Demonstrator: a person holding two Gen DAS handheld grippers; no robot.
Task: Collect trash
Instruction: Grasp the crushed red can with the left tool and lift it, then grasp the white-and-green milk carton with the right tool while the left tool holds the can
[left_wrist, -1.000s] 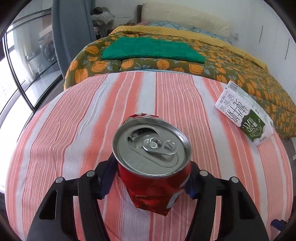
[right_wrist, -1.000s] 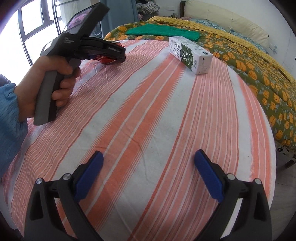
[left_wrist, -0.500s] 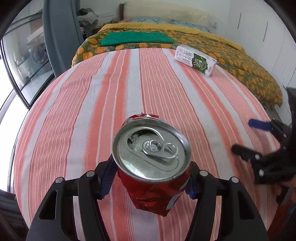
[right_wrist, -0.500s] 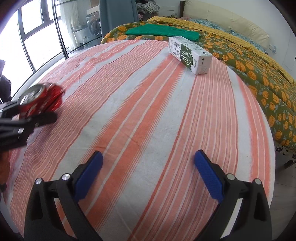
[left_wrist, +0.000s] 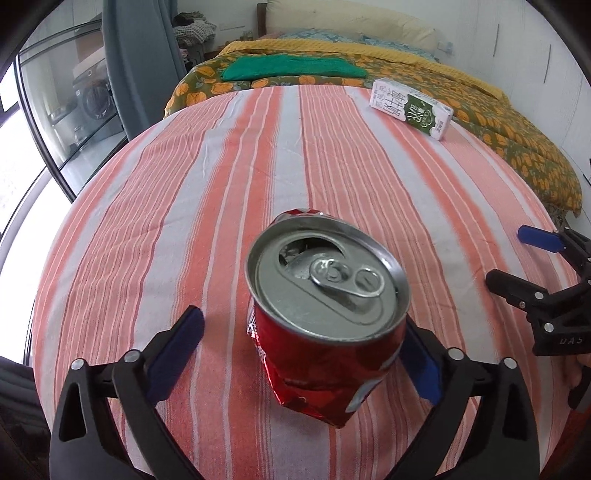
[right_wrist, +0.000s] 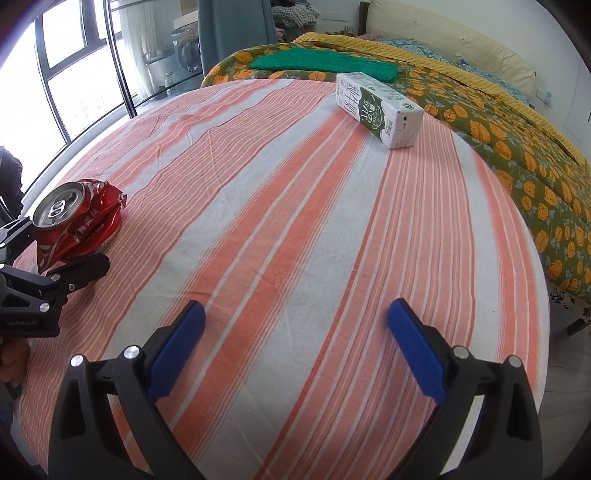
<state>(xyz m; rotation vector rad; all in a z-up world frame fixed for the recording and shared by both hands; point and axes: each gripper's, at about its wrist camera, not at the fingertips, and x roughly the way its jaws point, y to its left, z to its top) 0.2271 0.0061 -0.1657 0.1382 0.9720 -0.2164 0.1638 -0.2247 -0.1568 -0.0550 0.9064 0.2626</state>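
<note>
The left gripper (left_wrist: 299, 354) has just been opening: its blue pads now stand wide, and the crumpled red can (left_wrist: 325, 314) sits between them, released. The left pad is clear of it; the right pad is hidden behind the can, so contact there is hard to judge. The can stands tilted on the striped tablecloth (left_wrist: 221, 184). From the right gripper (right_wrist: 295, 347), spread wide over bare cloth and holding nothing, the can lies at about ten o'clock, and the milk carton (right_wrist: 376, 109) lies on its side at about one o'clock, near the far table edge.
</note>
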